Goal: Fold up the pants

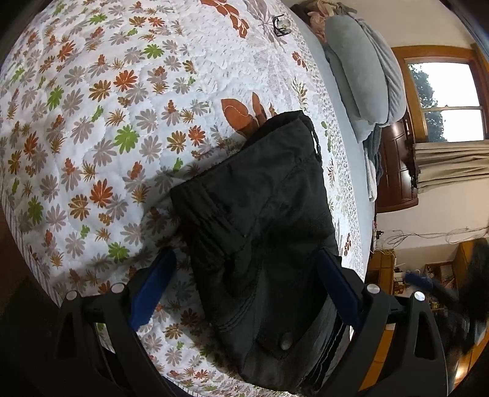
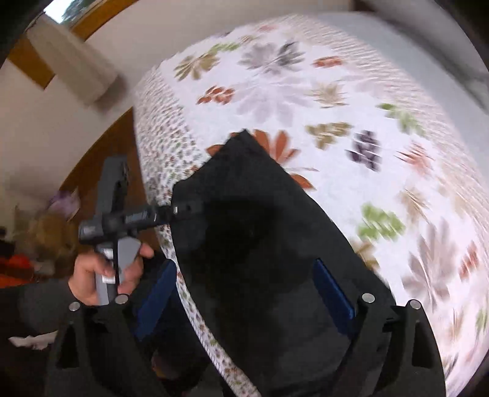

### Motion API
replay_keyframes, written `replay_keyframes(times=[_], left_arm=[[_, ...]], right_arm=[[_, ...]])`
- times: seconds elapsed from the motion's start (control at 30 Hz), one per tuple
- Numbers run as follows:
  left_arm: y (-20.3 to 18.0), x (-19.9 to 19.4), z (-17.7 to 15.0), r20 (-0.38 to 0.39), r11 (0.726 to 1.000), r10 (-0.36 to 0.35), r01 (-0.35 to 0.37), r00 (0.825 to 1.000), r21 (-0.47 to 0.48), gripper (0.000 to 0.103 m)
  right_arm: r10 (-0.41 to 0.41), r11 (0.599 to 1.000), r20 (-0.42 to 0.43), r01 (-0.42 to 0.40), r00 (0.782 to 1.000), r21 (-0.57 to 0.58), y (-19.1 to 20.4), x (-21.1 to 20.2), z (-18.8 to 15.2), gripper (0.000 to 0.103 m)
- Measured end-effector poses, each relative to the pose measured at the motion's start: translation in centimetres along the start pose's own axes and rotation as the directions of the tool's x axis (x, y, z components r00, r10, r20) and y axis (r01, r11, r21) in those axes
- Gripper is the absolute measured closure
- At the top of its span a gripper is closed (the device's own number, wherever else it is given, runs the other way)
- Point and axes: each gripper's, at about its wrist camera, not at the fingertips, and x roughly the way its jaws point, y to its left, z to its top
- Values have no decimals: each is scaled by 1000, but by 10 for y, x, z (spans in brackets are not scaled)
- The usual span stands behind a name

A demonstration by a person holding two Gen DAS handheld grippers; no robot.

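Quilt (image 1: 101, 146) surface lies bare to the left of and beyond the folded black pants (image 1: 262, 220), up to a small black-framed object (image 1: 280, 26) near the far edge and a stack of grey pillows (image 1: 363, 79) along the right border. Both jaws of the left gripper (image 1: 244, 281) stand wide apart, straddling the pants, one blue pad over bare quilt. In the right wrist view the pants sit at the bed's edge (image 2: 159, 195), the left gripper's body (image 2: 122, 220) projecting over that edge beside them, while the blurred quilt to the right stays unobstructed.
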Motion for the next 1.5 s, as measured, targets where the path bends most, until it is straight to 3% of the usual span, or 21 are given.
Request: replay_keyframes(times=[0.1,0.2,0.37,0.57,0.73,0.9,1.13,1.3,1.47,1.5], left_arm=[[1,0,0,2,999,-1,1,1000,-36,10],[5,-1,0,9,997,-4,5,1000,-72,10],[1,0,1,-1,997,25,-25,1000,-72,10],[-10,12,7,-6,993,75,-75,997,-87,10],[-22,21,7,-7,989,141,-141,990,-37,8],[-24,24,11,-12,990,135,-135,991,-40,8],[-22,22,13,-16,988,148,-148,989,-33,13],[-14,13,10,-10,985,166,-166,986,-42,25],[-15,6,8,8,979,203,-203,979,-30,46],[-15,5,7,13,978,208,-208,978,-31,48]], right_arm=[[26,996,-90,-34,996,-83,-11,38,46,12],[93,985,-190,-118,977,-123,-19,86,87,12],[109,958,-304,-181,946,-220,-18,143,123,12],[169,925,-418,-290,893,-246,-17,181,141,12],[215,901,-467,-359,858,-244,-13,198,150,11],[262,876,-503,-421,824,-234,-9,199,161,13],[245,866,-532,-430,810,-255,5,202,165,14],[233,874,-534,-416,813,-252,6,206,163,29],[264,884,-516,-418,815,-208,-8,201,165,60],[268,885,-511,-418,817,-205,-10,200,164,63]])
